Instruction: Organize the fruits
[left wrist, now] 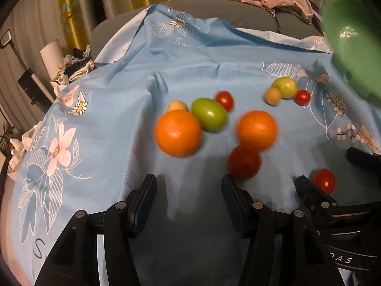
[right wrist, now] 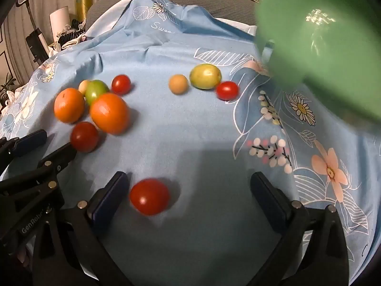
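On the blue flowered cloth [right wrist: 202, 128] every fruit lies loose, none visibly gathered into the green bowl [right wrist: 321, 47], so sorting looks barely begun; both the left hand-held gripper [left wrist: 189, 202] and right hand-held gripper [right wrist: 190, 200] gape, a red tomato [right wrist: 149, 196] between the right's fingers, ungripped.

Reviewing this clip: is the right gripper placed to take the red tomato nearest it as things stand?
Probably yes. The right gripper is open, and the red tomato already lies between its fingers on the blue cloth, close to the left finger. Nothing sits in front of it; the other fruits lie farther off.
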`<state>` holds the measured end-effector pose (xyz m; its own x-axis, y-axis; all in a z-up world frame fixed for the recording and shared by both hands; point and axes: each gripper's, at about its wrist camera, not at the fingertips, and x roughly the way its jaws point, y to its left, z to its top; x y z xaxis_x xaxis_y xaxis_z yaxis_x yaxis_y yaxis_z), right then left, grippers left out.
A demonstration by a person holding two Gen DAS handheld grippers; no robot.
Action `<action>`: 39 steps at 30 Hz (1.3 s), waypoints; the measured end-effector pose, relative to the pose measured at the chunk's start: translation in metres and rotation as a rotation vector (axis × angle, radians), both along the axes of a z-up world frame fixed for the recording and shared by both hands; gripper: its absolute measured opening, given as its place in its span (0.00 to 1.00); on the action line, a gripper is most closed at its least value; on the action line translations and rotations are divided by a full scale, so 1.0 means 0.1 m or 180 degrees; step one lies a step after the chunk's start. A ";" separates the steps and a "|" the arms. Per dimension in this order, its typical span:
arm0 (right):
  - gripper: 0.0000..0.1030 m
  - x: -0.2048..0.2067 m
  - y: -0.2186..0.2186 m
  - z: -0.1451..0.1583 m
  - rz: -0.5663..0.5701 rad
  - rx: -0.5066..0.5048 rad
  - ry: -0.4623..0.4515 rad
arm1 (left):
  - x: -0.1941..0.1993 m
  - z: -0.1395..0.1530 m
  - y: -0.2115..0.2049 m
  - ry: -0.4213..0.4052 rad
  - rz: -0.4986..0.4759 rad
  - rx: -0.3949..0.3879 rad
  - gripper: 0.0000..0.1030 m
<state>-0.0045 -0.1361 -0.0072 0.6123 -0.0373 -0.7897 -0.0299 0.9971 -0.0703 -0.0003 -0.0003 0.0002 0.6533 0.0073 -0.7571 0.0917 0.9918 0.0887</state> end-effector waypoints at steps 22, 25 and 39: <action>1.00 0.00 -0.02 0.00 0.0001 -0.0034 -0.0014 | 0.00 0.00 0.00 0.0023 0.0000 -0.0026 0.56; 1.00 0.00 -0.02 -0.01 -0.0002 -0.0030 0.0004 | 0.01 0.00 0.01 0.0041 0.0015 -0.0028 0.56; 0.98 -0.05 -0.06 0.18 -0.0074 0.0123 0.0076 | -0.09 0.19 0.05 -0.0018 0.0032 -0.0065 0.56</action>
